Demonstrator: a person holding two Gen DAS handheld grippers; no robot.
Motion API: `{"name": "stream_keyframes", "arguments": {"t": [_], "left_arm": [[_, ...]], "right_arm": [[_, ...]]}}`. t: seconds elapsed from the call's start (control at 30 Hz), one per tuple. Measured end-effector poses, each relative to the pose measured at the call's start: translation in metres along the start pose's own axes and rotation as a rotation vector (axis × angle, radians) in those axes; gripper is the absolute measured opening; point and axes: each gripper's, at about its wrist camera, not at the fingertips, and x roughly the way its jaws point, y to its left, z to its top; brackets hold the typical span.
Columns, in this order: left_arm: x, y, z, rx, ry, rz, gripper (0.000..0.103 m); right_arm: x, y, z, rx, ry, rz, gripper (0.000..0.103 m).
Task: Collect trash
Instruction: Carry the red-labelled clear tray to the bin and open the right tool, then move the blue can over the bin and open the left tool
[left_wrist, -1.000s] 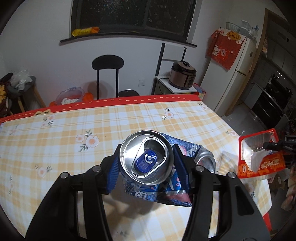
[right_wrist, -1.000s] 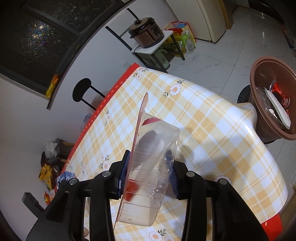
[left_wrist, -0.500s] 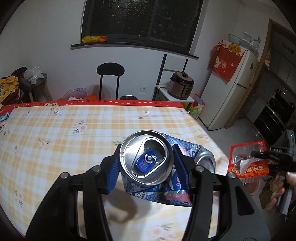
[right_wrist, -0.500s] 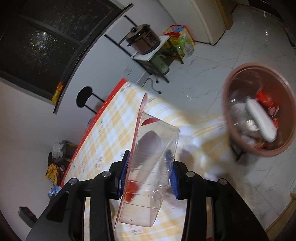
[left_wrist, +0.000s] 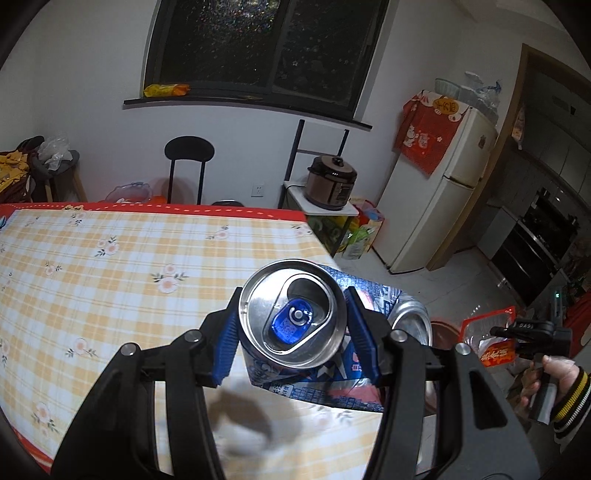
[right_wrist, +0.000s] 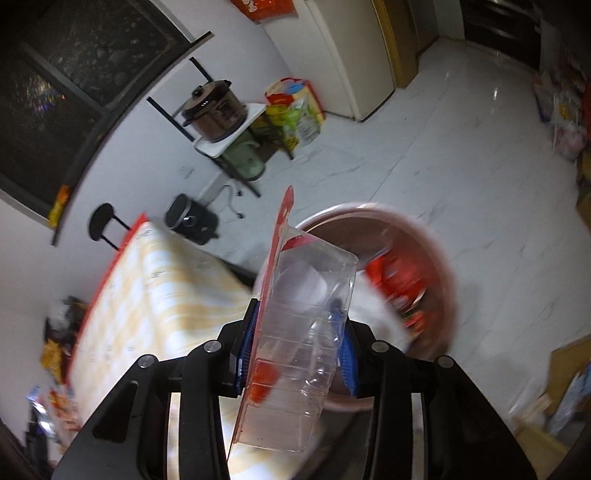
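Note:
My left gripper (left_wrist: 293, 328) is shut on a crushed blue and silver drink can (left_wrist: 293, 323), held above the right end of the yellow checked table (left_wrist: 110, 266). My right gripper (right_wrist: 295, 336) is shut on a clear plastic tray with a red rim (right_wrist: 295, 332), held just above a brown trash bin (right_wrist: 424, 266) that holds red and white rubbish. The same tray (left_wrist: 491, 339) and right gripper (left_wrist: 524, 332) show at the right of the left wrist view, off the table's end, with the bin's rim (left_wrist: 441, 328) beside them.
A black stool (left_wrist: 189, 151), a rice cooker (left_wrist: 332, 177) on a small stand, a bag of items (left_wrist: 362, 225) and a white fridge (left_wrist: 439, 199) stand beyond the table. A black round appliance (right_wrist: 190, 219) sits on the floor by the table's corner.
Both grippers have moved right along the table toward its end. The right gripper with the tray has come from over the table to just above the bin.

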Motion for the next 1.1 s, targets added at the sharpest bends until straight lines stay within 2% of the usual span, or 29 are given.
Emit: {"name": "stream_keyframes", "arguments": {"t": [0.3,0.4,0.43,0.47,0.57,0.7,0.83,1.1], "left_arm": [[0.003,-0.030,-0.006,-0.004,-0.008,-0.014,0.055],[0.005,-0.036,-0.009,0.004,-0.002,-0.015,0.055],[0.005,-0.038,-0.010,0.005,0.000,-0.016,0.055],[0.005,-0.039,-0.010,0.007,0.001,-0.016,0.055],[0.005,-0.045,-0.010,0.022,0.004,-0.019,0.055],[0.004,-0.054,-0.007,0.046,0.001,-0.029,0.055],[0.007,-0.068,-0.003,0.073,0.002,-0.049,0.055],[0.026,-0.109,0.001,0.143,0.027,-0.112,0.055]], "right_arm": [[0.011,-0.022,0.017,-0.236,0.033,-0.156,0.039],[0.020,-0.017,0.018,-0.302,0.046,-0.169,0.041],[0.023,-0.016,0.019,-0.312,0.053,-0.165,0.054],[0.025,-0.014,0.019,-0.318,0.059,-0.146,0.073],[0.023,-0.003,0.020,-0.326,0.047,-0.113,0.090],[0.008,0.004,0.021,-0.303,0.015,-0.046,0.097],[-0.013,0.002,0.023,-0.278,-0.029,0.000,0.098],[-0.078,-0.009,0.015,-0.302,-0.203,0.049,0.098]]}}
